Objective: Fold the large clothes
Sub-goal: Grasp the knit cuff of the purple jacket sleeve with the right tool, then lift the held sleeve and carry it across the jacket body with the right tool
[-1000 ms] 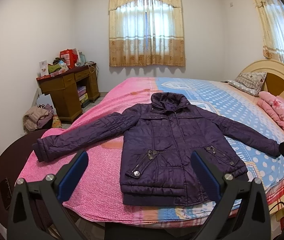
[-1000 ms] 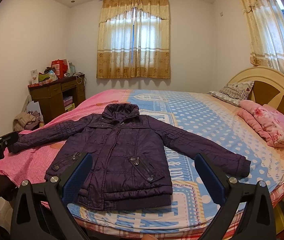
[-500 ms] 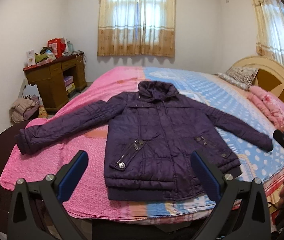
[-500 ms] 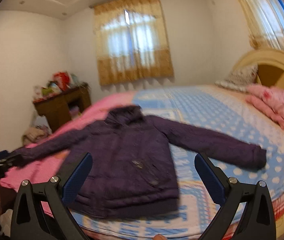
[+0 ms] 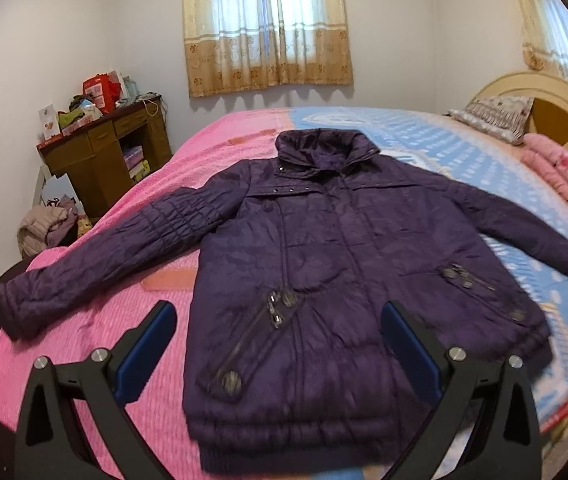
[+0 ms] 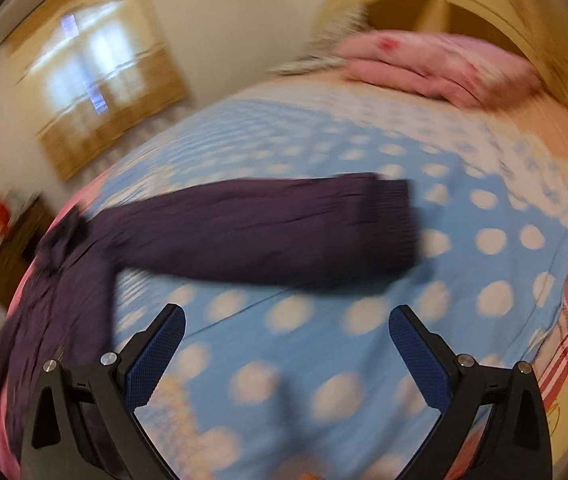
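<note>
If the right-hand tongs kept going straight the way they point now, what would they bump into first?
Probably the purple jacket sleeve, lying flat on the blue dotted bedspread just ahead of the open right tongs. The picture is blurred and depth is unclear, so they might touch the bedspread just short of it.

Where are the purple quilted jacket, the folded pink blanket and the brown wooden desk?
purple quilted jacket (image 5: 323, 264), left wrist view, chest panel.
folded pink blanket (image 6: 435, 64), right wrist view, top fold.
brown wooden desk (image 5: 96, 160), left wrist view, front.
</note>
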Demonstrator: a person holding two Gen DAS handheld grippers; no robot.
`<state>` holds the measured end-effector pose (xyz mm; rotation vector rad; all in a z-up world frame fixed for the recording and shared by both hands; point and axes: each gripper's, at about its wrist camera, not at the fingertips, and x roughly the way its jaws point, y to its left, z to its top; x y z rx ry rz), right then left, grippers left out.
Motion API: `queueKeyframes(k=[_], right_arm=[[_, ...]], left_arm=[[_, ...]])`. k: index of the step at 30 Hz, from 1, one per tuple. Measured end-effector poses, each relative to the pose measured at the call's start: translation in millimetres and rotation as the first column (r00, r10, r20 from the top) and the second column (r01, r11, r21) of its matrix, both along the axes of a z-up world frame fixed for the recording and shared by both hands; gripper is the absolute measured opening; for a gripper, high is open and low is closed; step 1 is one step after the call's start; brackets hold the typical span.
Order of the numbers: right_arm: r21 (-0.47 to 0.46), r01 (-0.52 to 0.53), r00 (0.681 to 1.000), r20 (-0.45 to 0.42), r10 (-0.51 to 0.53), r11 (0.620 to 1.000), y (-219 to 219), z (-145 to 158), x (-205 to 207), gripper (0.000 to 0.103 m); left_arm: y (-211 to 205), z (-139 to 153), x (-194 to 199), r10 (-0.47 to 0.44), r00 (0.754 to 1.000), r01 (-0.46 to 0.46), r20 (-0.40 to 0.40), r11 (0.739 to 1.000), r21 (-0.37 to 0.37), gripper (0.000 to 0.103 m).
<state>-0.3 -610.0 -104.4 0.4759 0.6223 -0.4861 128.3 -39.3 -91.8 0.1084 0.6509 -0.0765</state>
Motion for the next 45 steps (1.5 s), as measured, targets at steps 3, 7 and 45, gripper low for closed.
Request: queueKeyframes(k=[3,7,45], right_arm=[[0.049,0.086,0.996,0.005,-0.086,0.995,-40,-4,2,0.102],[0.083,0.109,0.994,-0.003,-0.11,0.991,-72,-8,15,0.101],[-0.406,-0.371,0.893,0.092,0.441,0.835,118,231,171,0.035]], left_arm=[[2,-6,22,0.022,1.0,-0.022,-0.007,1.0,0.009,0.103],[1,-10,45,0.07,0.997,-0.07,0.015,0.997,0.038,0.103],[77,-5,60,0.199,0.98,-0.199,-0.021,0.962,-0.186,0.103]])
